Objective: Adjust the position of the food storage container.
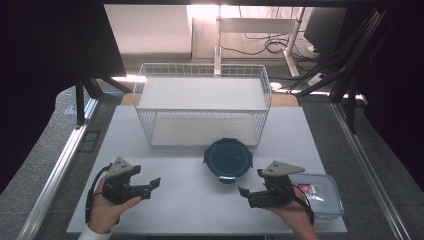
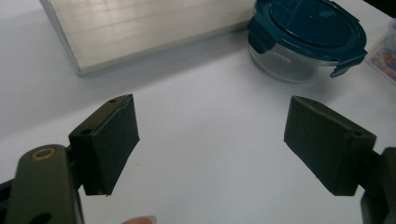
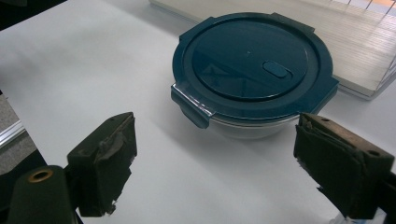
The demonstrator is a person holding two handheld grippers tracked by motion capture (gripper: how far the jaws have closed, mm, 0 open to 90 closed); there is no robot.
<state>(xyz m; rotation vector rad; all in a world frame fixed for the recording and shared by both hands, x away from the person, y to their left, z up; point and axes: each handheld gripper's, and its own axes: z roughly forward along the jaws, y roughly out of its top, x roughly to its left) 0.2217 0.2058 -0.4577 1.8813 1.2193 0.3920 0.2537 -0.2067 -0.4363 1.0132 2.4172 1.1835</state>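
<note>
Where the bench (image 1: 190,200) meets the near edge, both forearms are cut off. Left tool (image 1: 150,186) wide, empty; right tool (image 1: 250,183) wide, empty. Box (image 1: 325,197) partly behind right hand, contents unclear. Bowl (image 1: 228,159) with blue lid stands mid-bench between the tools, just before the wire basket (image 1: 202,102). Beyond: dim room, desk legs, cables, dark curtains.

On the table (image 1: 190,200), the round box with a lid (image 1: 228,159) sits in the middle. The wire basket (image 1: 202,102) is at 12 o'clock behind it. The flat box (image 1: 320,195) is at 4 o'clock.
</note>
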